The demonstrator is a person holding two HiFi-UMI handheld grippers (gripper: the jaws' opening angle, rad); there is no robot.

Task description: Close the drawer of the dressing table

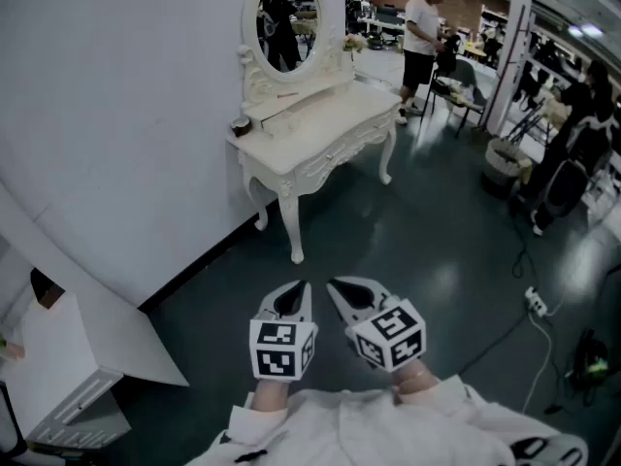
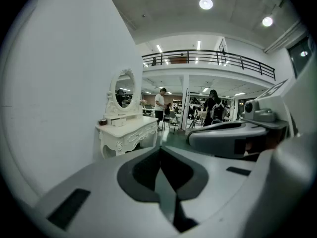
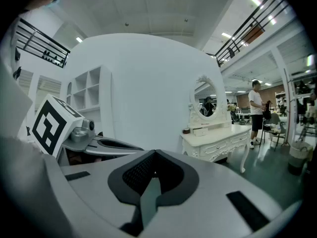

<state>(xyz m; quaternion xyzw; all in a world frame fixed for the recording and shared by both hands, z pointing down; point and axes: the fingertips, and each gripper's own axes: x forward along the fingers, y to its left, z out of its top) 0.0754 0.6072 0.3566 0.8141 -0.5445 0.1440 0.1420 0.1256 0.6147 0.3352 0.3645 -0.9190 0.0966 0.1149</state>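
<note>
The white dressing table (image 1: 320, 129) stands against the wall, well ahead of me, with an oval mirror (image 1: 289, 19) on top. A small drawer (image 1: 279, 115) in the shelf under the mirror seems to stick out toward the front; it also shows as the drawer (image 3: 200, 131) in the right gripper view and the drawer (image 2: 118, 122) in the left gripper view. My left gripper (image 1: 296, 294) and right gripper (image 1: 340, 289) hang side by side close to my body, far from the table. Both are shut and hold nothing.
A dark cup (image 1: 241, 124) sits on the table's left end. A person in a white shirt (image 1: 422, 32) stands beyond the table near chairs. A bin (image 1: 502, 160), a power strip with cable (image 1: 536, 304) and a white cabinet (image 1: 58, 357) ring the dark floor.
</note>
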